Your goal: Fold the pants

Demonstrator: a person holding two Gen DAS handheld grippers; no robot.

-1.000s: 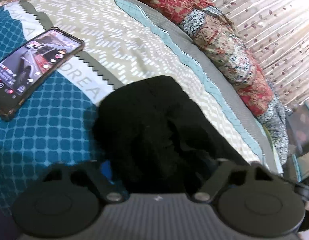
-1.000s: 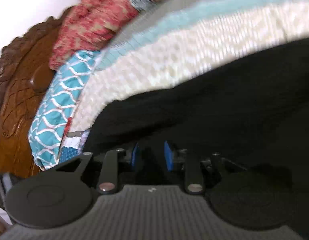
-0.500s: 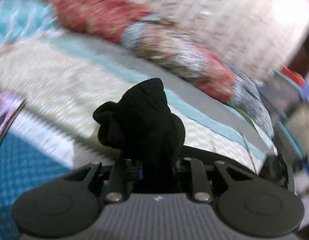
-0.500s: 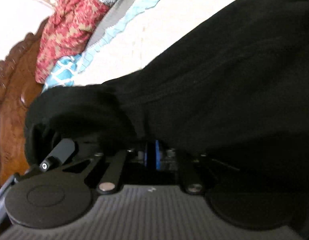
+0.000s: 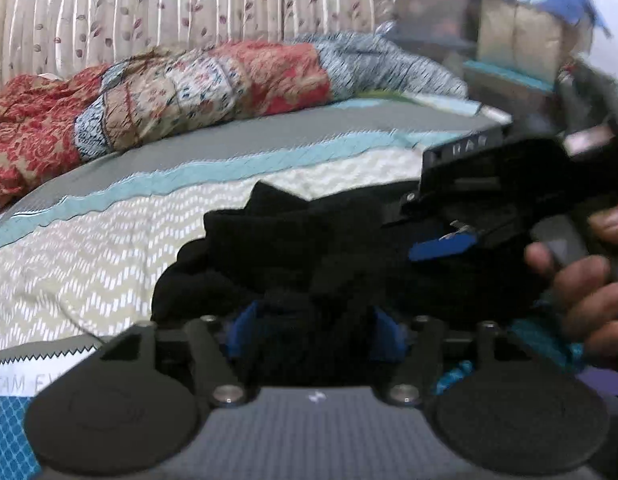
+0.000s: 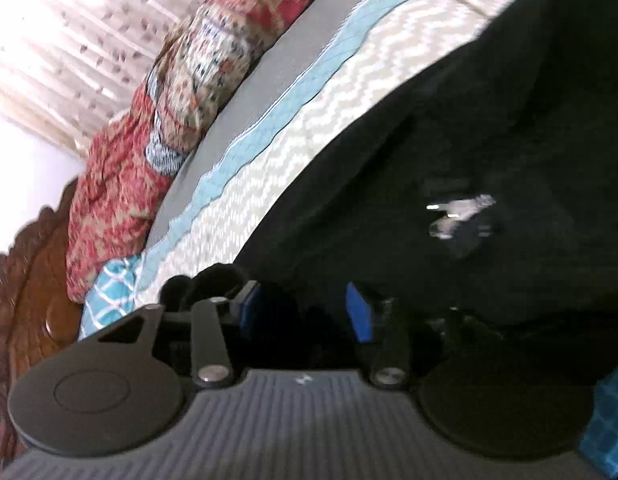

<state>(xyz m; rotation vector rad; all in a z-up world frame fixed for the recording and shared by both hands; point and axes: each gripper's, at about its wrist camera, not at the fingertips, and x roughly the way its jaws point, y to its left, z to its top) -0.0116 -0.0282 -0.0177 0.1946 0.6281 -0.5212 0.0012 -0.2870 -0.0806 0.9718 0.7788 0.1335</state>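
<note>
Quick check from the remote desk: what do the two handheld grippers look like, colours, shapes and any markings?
Both are matte black. The left gripper has a grey ribbed body with a small white mark, two round black discs, silver-pinned linkage bars and blue finger pads. The right gripper matches in its own camera. From the left camera, the right gripper shows a blurred white-lettered label. No sleeve or cable shows.

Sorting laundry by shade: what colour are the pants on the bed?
Plain black pants, no pattern visible; clearest in the left wrist view.
</note>
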